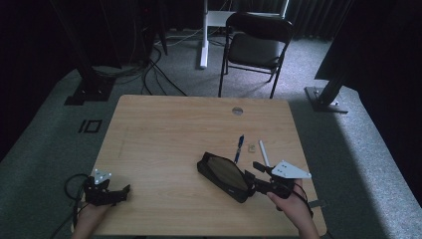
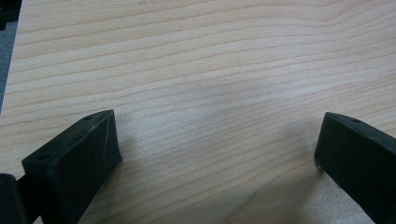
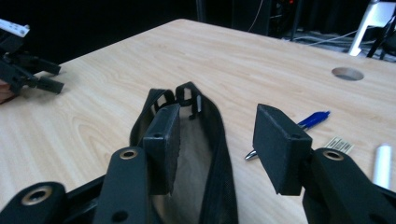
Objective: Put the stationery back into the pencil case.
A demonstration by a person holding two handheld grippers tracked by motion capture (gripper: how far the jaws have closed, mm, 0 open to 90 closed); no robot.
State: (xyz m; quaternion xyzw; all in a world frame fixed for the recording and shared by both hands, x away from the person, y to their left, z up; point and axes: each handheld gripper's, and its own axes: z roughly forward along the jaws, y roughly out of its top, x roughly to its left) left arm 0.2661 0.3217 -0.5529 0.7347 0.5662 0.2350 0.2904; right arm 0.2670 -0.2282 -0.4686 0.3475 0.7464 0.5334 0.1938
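Dark curtains, cables and a folding chair (image 1: 256,42) stand beyond the pale wooden bench (image 1: 164,129). Near its right front lies an open black pencil case (image 1: 225,175). The right hand-held gripper (image 3: 217,140) has its jaws spread wide over the case's near end, one jaw inside the mouth, the other outside the fabric wall, gripping nothing yet. The left hand-held gripper (image 2: 215,154) rests wide open and empty on bare wood at the near left, well apart. A blue pen (image 1: 239,148), a white stick (image 1: 263,152) and a small tag (image 1: 252,148) lie just beyond the case. Closing now may pinch only soft fabric, so the case could fold or drag toward the pen; with nothing bracing it, a pull could slide it off the near edge.
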